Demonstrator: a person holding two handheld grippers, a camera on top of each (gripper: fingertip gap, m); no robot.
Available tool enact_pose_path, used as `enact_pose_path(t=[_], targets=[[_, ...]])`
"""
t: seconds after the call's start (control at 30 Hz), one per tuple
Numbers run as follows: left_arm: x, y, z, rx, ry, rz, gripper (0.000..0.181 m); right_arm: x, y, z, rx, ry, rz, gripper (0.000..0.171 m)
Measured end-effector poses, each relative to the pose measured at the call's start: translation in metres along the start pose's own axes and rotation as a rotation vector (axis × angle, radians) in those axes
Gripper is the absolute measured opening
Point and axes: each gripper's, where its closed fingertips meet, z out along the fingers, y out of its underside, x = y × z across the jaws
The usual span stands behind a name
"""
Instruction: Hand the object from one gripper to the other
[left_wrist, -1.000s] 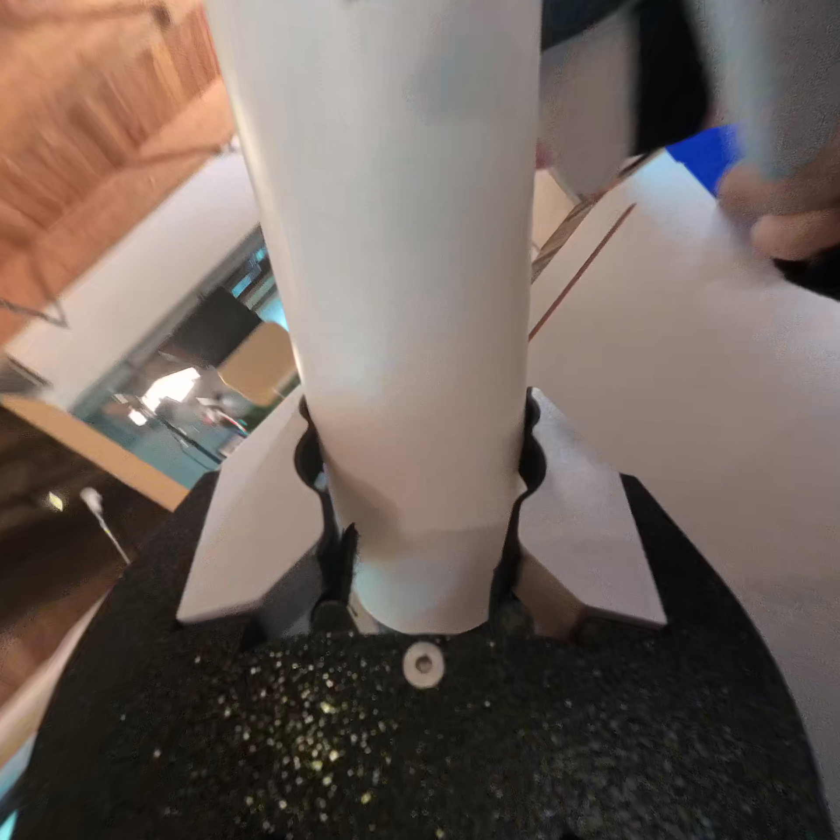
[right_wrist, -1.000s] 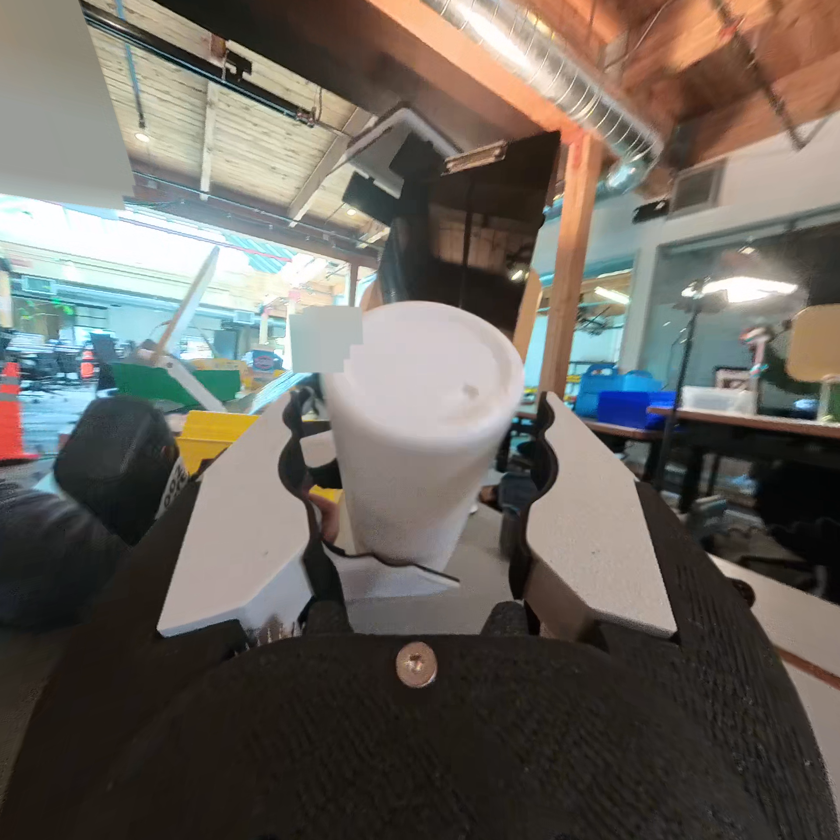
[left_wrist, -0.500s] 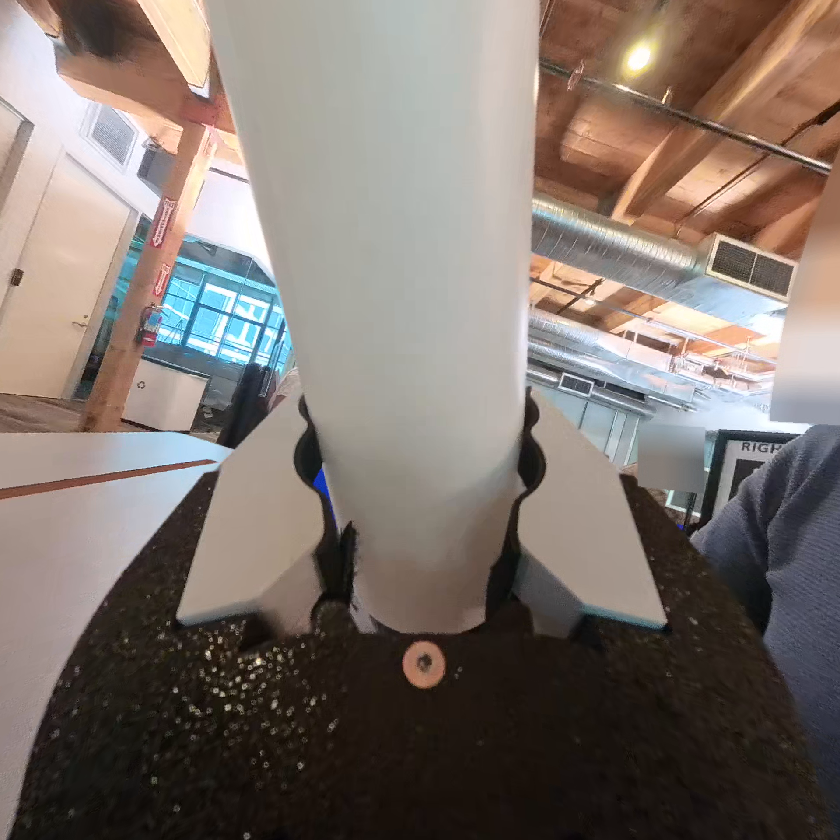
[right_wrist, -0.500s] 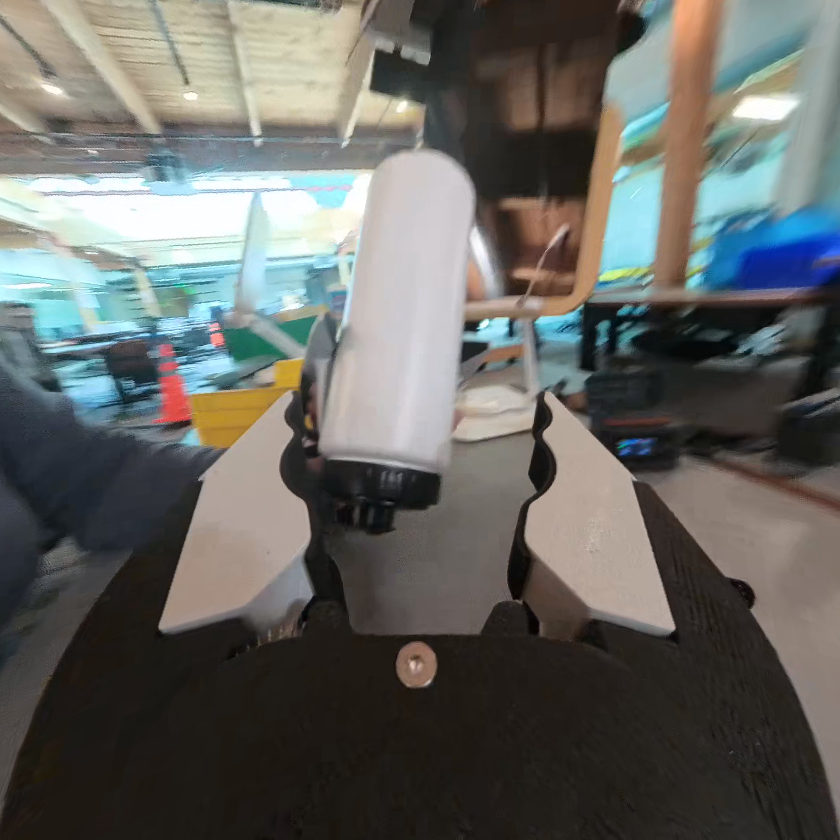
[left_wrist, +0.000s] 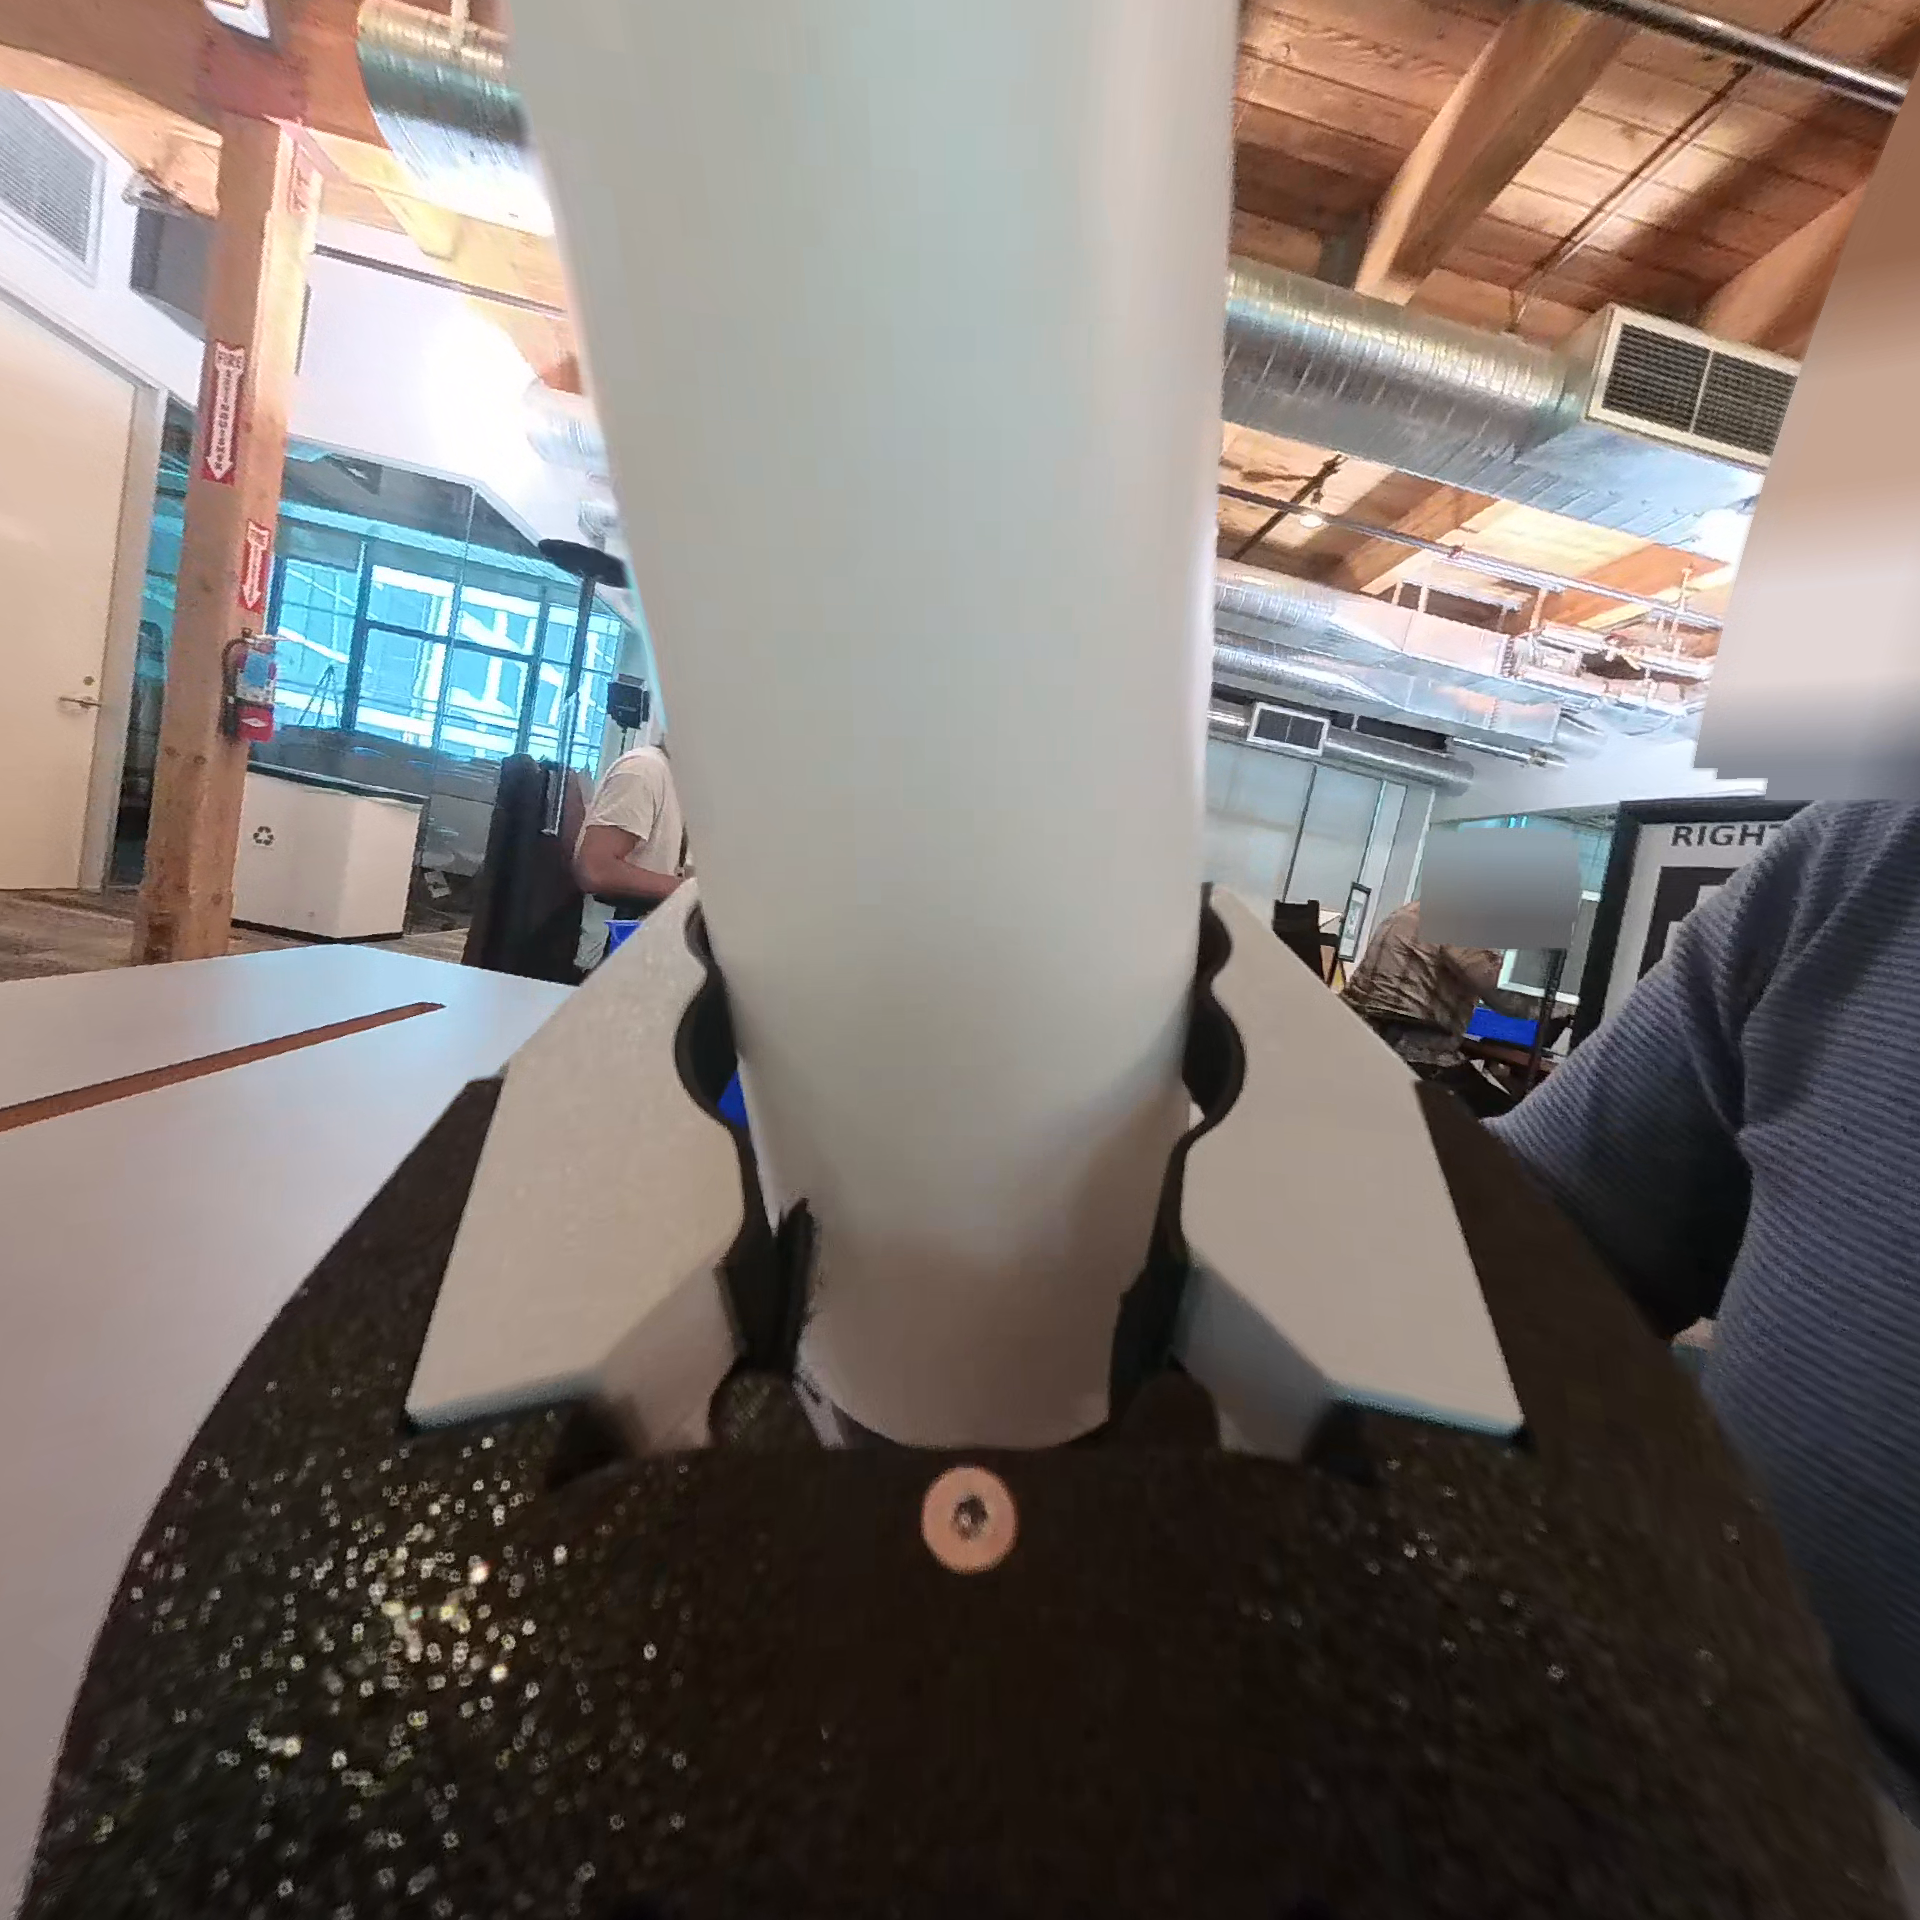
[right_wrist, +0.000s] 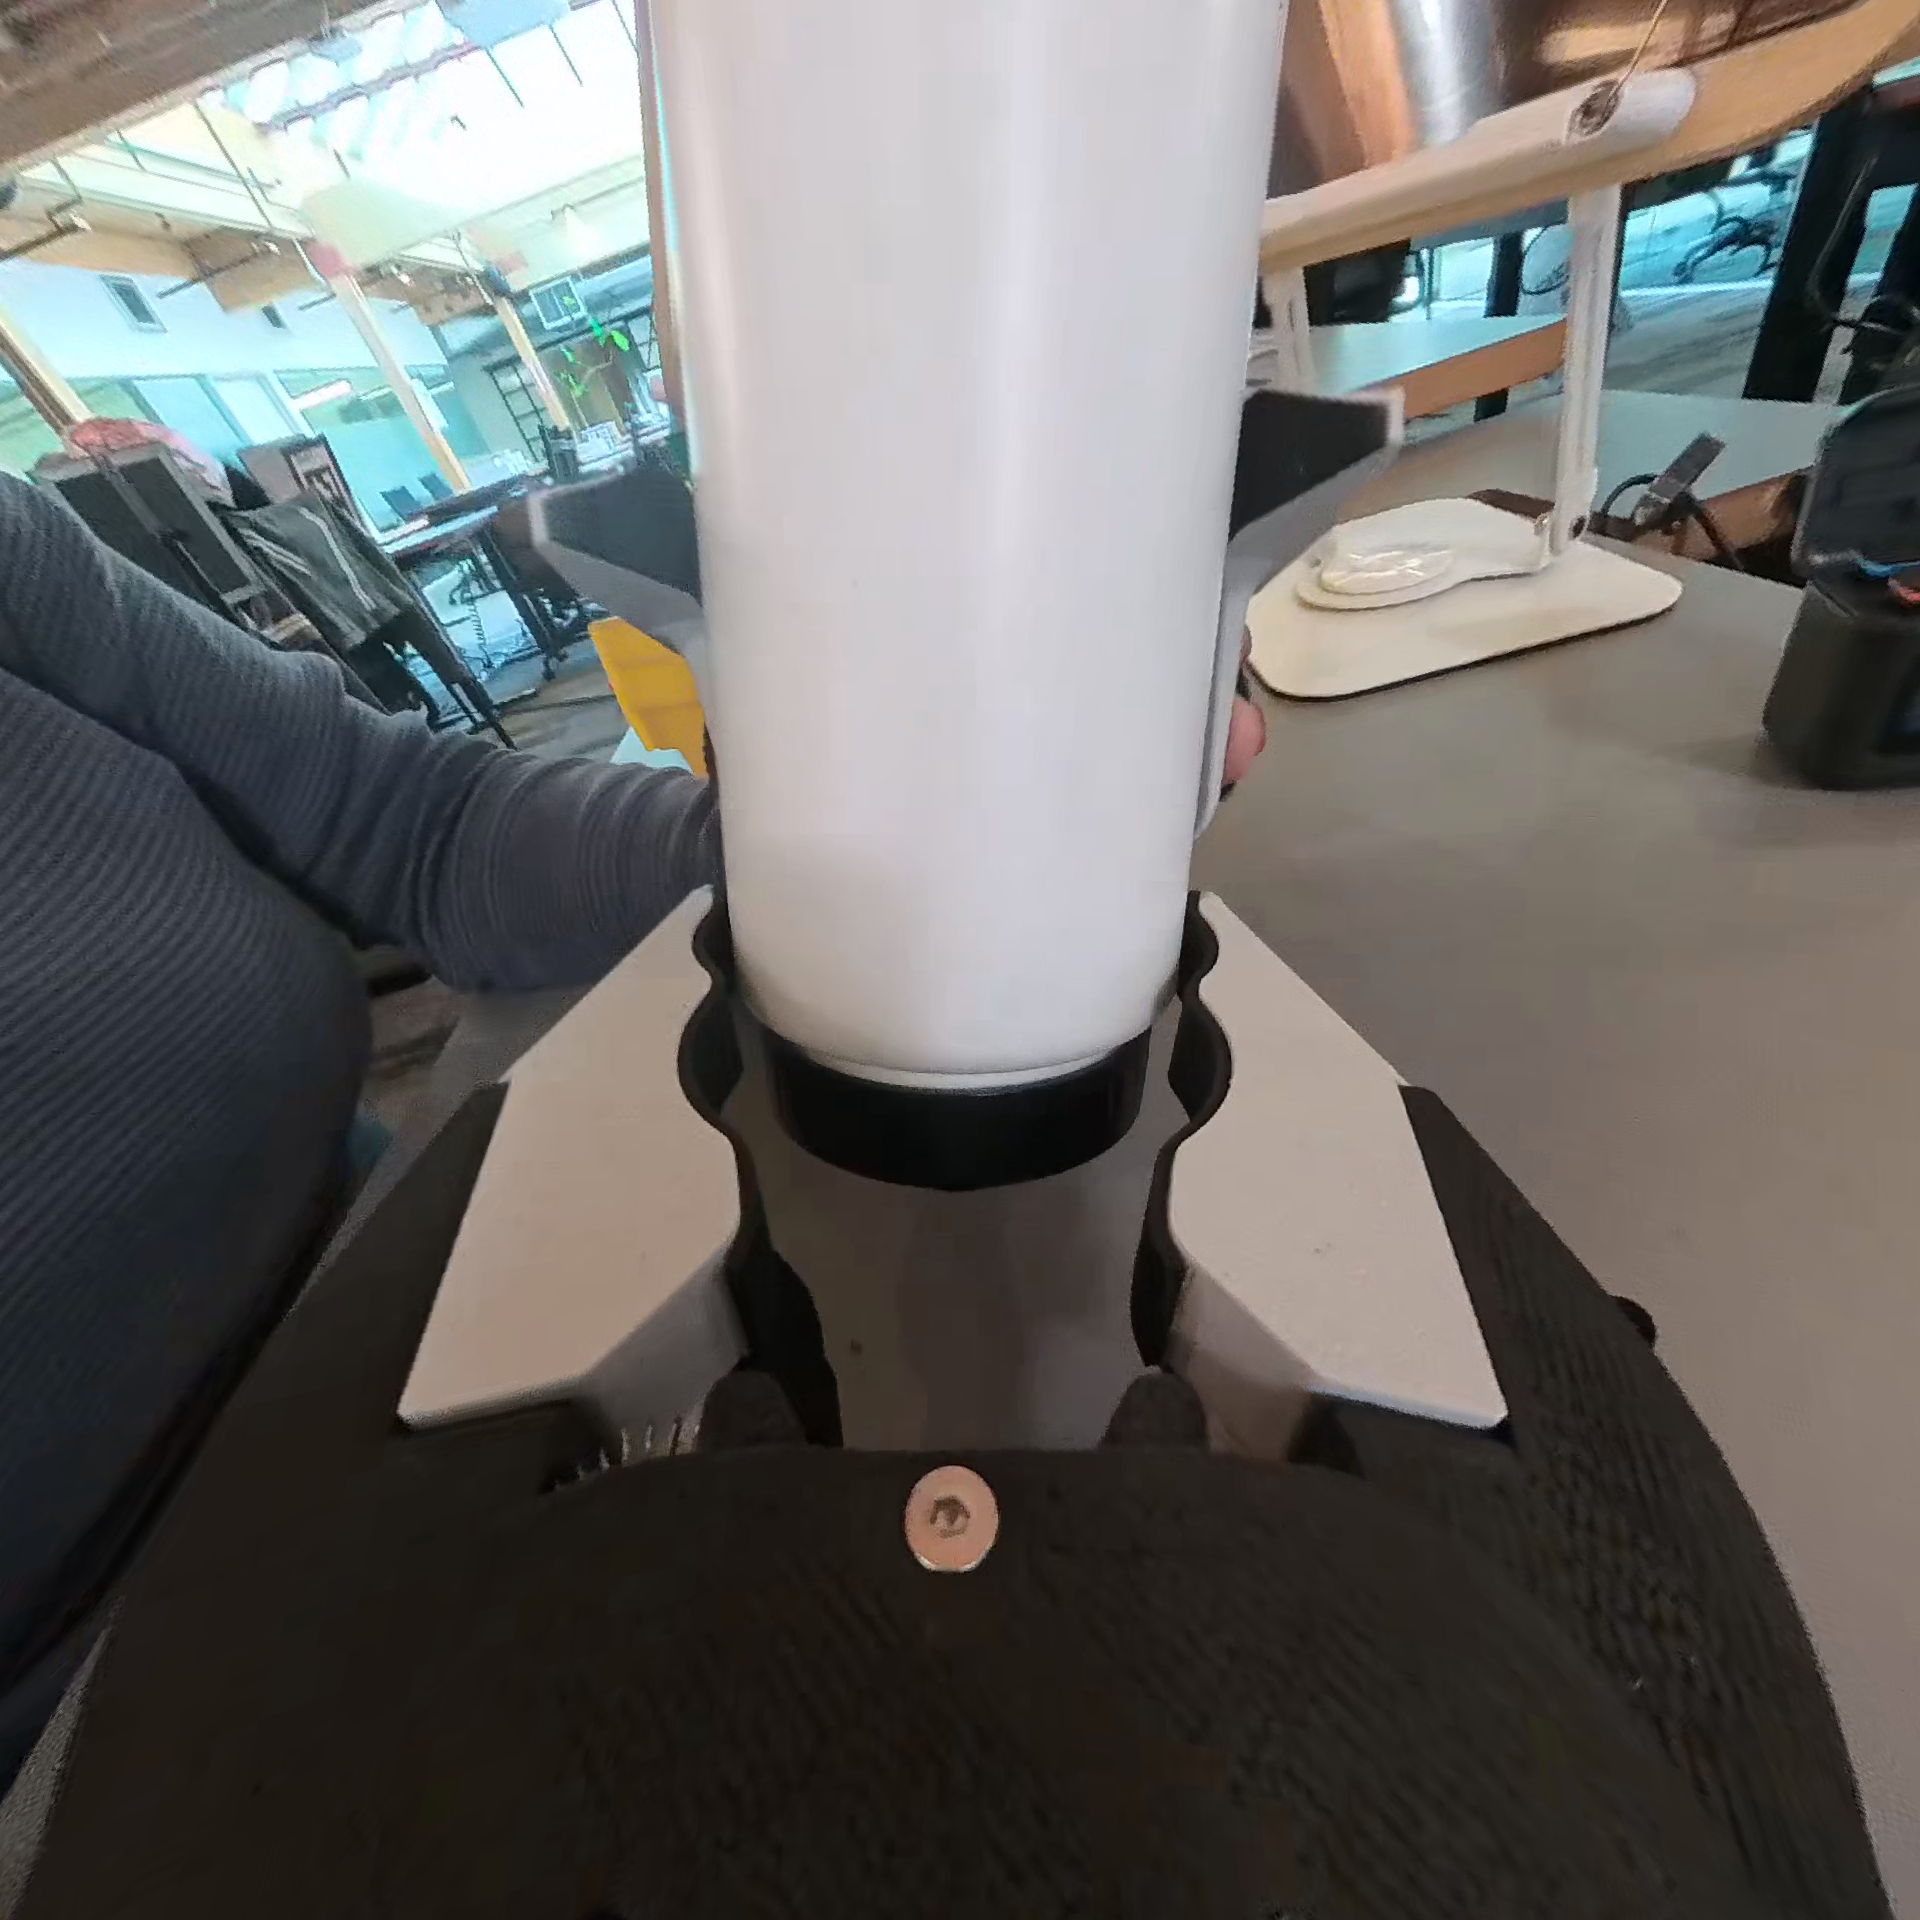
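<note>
White bottle (right_wrist: 966, 540) runs vertically up frame centre, black cap down, pinched by left gripper (left_wrist: 961, 1049), right gripper (right_wrist: 956, 1039) fingers spread around cap end.

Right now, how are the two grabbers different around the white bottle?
The left gripper is shut on the white bottle, near its plain end; the right gripper is open around the black cap end, not yet squeezing. Both have white fingers and point along the same bottle.
</note>
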Motion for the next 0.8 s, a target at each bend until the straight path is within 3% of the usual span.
enact_pose_path(t=[0.1,0.17,0.4,0.53,0.67,0.8], targets=[[-0.009,-0.001,-0.002,-0.009,-0.057,0.001,0.086,0.013,-0.006,-0.004,0.012,0.113,-0.099,0.084],[-0.022,-0.004,-0.006,-0.002,-0.149,0.04,0.101,0.024,-0.016,-0.013,0.043,0.217,-0.179,0.084],[-0.076,-0.023,-0.048,-0.013,-0.569,0.336,0.113,0.069,-0.049,-0.069,0.066,0.722,-0.501,0.083],[-0.08,-0.019,-0.048,-0.123,-0.643,0.505,0.118,0.073,-0.055,-0.08,0.081,0.799,-0.556,0.083],[-0.098,-0.026,-0.067,-0.368,-0.937,1.005,0.126,0.073,-0.058,-0.087,0.036,0.853,-0.634,0.083],[-0.093,-0.018,-0.059,-0.69,-0.931,1.713,0.143,0.072,-0.047,-0.083,-0.05,0.8,-0.652,0.083]])
